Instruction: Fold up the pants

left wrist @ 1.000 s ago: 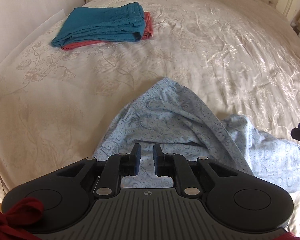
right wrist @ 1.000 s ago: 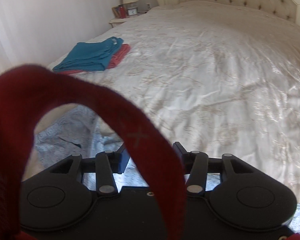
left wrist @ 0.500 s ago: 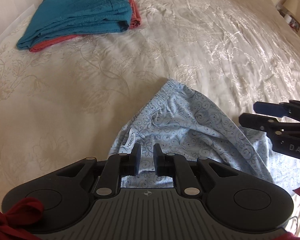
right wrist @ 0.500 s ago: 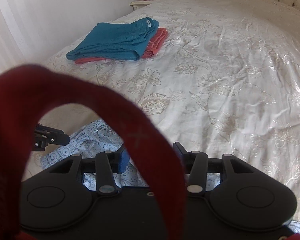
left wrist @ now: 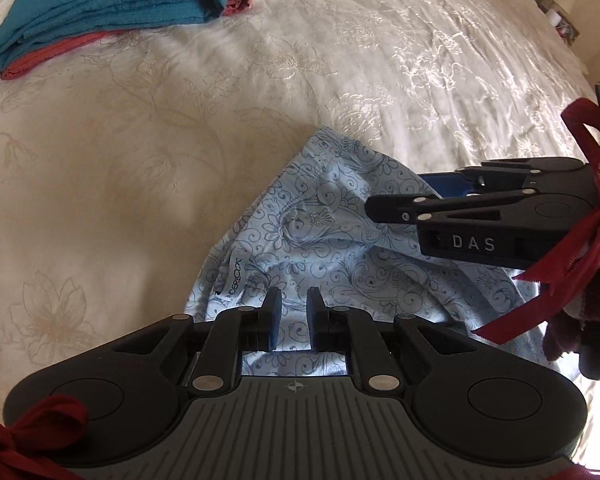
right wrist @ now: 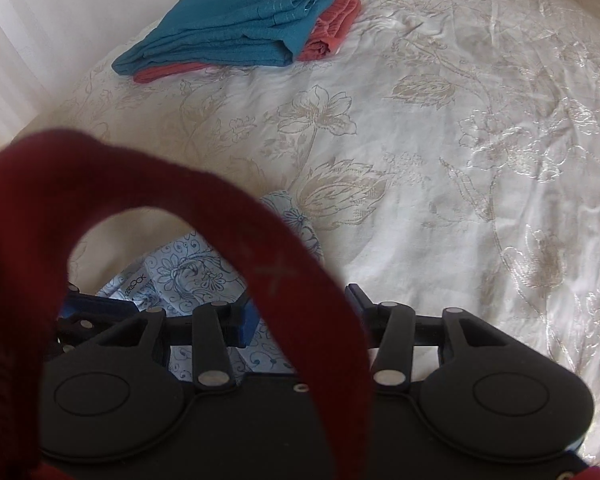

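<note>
The bed (left wrist: 100, 184) fills both views, its cream floral cover bare but for two lots of cloth. Far off near the edge lies one folded stack: one teal garment (right wrist: 236, 28) on top of one coral garment (right wrist: 332, 28). Close under me, by the near edge, lies the one pair of pale blue patterned pants (left wrist: 328, 236), crumpled in a heap with a white label showing on the near-left side.

I hold two tongs. My left gripper (left wrist: 291, 312) hangs just over the near part of the heap, its jaws nearly together with a narrow gap; I see cloth behind that gap but none pinched in it, so it grips nothing. My right gripper (right wrist: 300, 312) comes in from the right side over the same heap, and its jaws have just been closing from wide to about half open. A red strap (right wrist: 228, 232) hides the space between them, so I cannot tell whether cloth lies there; I see no pad pressing on fabric.

I judge the step is to take hold and spread the pants flat. To do it well, I should widen the left jaws first, find the waistband near the label, pinch one corner with each tong well apart, then lift and shake so the legs fall straight.
</note>
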Tool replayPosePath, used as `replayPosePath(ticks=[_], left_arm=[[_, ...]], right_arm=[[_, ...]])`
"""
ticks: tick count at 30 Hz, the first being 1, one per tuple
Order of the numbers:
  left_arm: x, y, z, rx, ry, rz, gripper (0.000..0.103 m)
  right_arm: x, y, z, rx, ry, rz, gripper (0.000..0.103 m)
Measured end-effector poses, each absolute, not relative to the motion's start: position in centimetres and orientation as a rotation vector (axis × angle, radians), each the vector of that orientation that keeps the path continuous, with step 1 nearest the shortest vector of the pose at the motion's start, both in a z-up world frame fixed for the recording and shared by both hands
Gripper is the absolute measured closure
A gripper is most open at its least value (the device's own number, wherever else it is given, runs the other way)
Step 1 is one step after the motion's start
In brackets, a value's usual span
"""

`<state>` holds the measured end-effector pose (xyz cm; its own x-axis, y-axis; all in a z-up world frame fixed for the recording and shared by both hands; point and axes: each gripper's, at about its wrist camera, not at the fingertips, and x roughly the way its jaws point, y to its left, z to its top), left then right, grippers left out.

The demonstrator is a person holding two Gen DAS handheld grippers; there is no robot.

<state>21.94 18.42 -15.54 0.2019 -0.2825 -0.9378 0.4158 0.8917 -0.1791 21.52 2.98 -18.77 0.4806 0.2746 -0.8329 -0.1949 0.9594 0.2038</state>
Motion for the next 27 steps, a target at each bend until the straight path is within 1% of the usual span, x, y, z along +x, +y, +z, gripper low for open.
replayPosePath(ticks=[1,2,4,7,9,12,19,27], left_arm=[[22.0,18.5,-15.8,0.126,1.285,-0.491,0.09],[22.0,18.5,-16.0,0.13,1.288,-0.489,0.09],[22.2,18.5,-16.3,0.139,1.283,-0.475,0.09],[23.0,19.0,-16.9,0.136,1.255,-0.415,0.09],[23.9,19.4,-17.4,0.092,1.256,-0.387,0.09],[24.8,20.1,-17.7,0.024,1.268,-0.375,0.09],[24.0,22.6,-16.3,-0.023,1.231,-0.354,0.09],[23.2,25.3,-15.8,-0.015,1.223,-0.291,0.09]], right_arm=[[21.6,3.1,-18.7,0.089,1.032,0.304,0.091],[21.5,3.3,-18.5,0.089,1.026,0.317,0.096],[21.1,3.7,-16.9,0.078,0.957,0.33,0.097],[18.9,4.2,-12.9,0.099,0.825,0.383,0.097],[17.3,4.7,-11.2,0.094,0.775,0.413,0.097],[14.9,6.2,-10.5,0.075,0.774,0.453,0.097],[11.2,9.8,-11.4,0.077,0.842,0.541,0.097],[9.9,13.0,-13.6,0.025,0.888,0.618,0.096]])
